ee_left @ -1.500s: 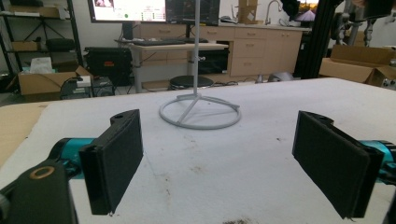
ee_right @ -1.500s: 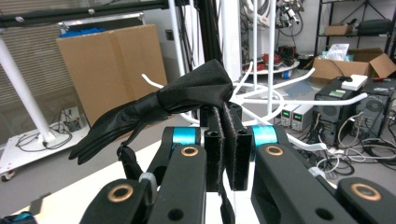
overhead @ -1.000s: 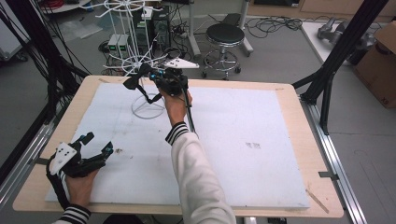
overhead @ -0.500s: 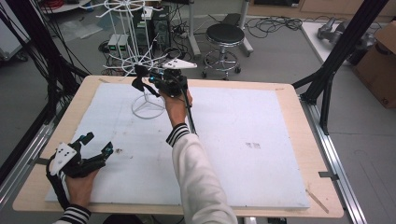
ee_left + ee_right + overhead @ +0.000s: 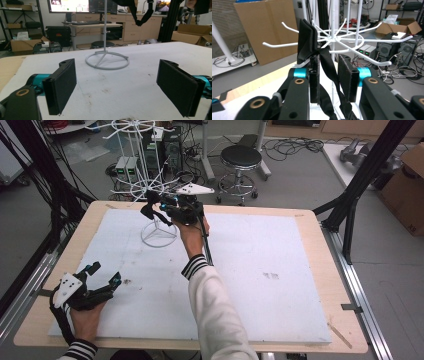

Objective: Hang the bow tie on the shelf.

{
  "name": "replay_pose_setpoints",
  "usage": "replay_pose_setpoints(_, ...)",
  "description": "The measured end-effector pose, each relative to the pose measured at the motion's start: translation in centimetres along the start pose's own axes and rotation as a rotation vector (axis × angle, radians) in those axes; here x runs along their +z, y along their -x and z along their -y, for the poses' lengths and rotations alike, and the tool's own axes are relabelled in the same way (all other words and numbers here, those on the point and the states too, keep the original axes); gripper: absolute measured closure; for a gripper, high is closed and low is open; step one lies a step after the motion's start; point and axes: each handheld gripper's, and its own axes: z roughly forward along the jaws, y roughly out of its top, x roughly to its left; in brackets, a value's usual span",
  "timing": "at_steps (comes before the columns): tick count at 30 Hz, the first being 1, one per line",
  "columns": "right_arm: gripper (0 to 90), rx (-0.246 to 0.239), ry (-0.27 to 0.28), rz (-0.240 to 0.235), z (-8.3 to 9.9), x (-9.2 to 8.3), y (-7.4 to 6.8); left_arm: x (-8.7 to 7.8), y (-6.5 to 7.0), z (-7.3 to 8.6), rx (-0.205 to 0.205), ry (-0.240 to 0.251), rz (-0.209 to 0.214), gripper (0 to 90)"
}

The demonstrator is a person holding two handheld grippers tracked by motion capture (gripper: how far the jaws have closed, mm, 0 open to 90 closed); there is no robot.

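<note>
At the near left corner of the table the left gripper rests on the white mat exactly as it did a second ago, its jaws spread wide with nothing between them. In the left gripper view its flat black pads frame bare, slightly speckled mat, with the rack's ring foot beyond.

Farther right, the right gripper is raised at the white wire rack, where it was a second ago, but its jaws, pressed together then, have just been opening. In the right gripper view a narrow gap shows between the pads, and a black strap hangs through it; it lies against the left pad and stands clear of the right one, so the jaws are no longer pinching it. The strap is soft, folded webbing, draped over one of the rack's thin, hooked prongs.

The rack is slim painted wire: a round foot, a straight post, prongs fanning out like spokes. It stands near the mat's far left edge. To the right, the mat runs broad and bare to the table's pale wooden border.
</note>
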Motion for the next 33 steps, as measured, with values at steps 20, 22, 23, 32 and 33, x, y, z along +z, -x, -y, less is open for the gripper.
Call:
replay_pose_setpoints(20,48.9,0.025,-0.112,-0.003,0.5,-0.2,0.3,0.0,0.0,0.0,-0.001,0.003,-0.001,16.7)
replay_pose_setpoints(22,44.8,0.036,-0.117,-0.005,0.4,-0.5,0.1,0.0,0.0,0.0,-0.002,0.003,-0.002,16.7)
replay_pose_setpoints(23,39.8,0.048,-0.112,-0.003,0.3,-0.7,0.1,0.0,0.0,0.0,-0.002,0.003,-0.002,16.7)
replay_pose_setpoints(32,22.4,0.05,-0.097,-0.023,0.8,-6.2,-0.2,0.0,0.0,0.0,-0.002,0.01,-0.003,16.6)
replay_pose_setpoints(33,21.1,0.06,-0.089,-0.033,1.2,-7.0,0.0,-0.1,0.0,0.0,-0.001,0.009,-0.003,16.7)
